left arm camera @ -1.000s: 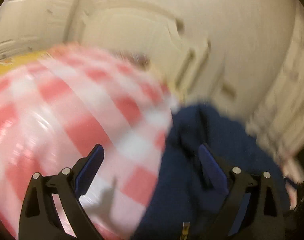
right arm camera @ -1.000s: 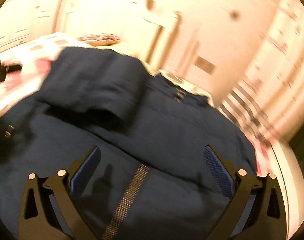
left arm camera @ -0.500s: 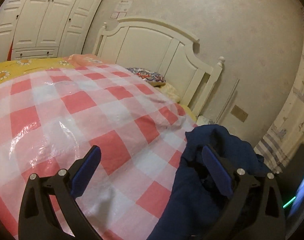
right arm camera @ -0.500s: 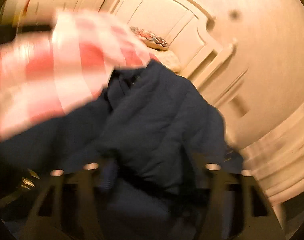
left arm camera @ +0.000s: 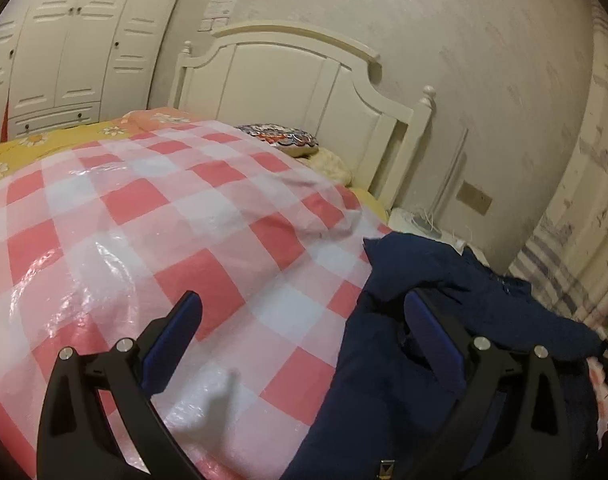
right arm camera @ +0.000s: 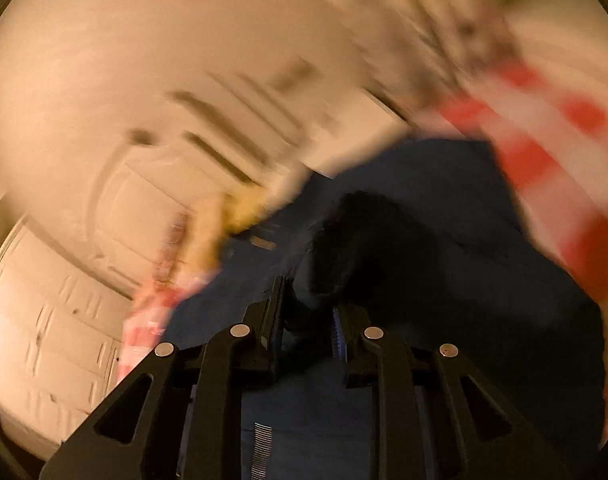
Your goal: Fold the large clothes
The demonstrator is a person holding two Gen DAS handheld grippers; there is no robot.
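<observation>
A dark navy jacket (left arm camera: 455, 320) lies bunched at the right edge of a bed covered with a pink-and-white checked plastic sheet (left arm camera: 152, 232). My left gripper (left arm camera: 304, 320) is open and empty, its right finger over the jacket's edge, its left finger over the sheet. In the blurred right wrist view, my right gripper (right arm camera: 305, 312) is shut on a fold of the navy jacket (right arm camera: 443, 288), with dark cloth bunched between its fingers. A zipper strip (right arm camera: 262, 448) shows below.
A white headboard (left arm camera: 304, 80) and a patterned pillow (left arm camera: 280, 142) are at the bed's far end. White wardrobes (left arm camera: 64, 52) stand at the back left. A yellow flowered sheet (left arm camera: 32, 148) lies at the left. A striped curtain (left arm camera: 559, 264) hangs at the right.
My right gripper has closed on the jacket and swung round sharply, so its view has tilted and blurred. My left gripper has stayed open and its view has steadied.
</observation>
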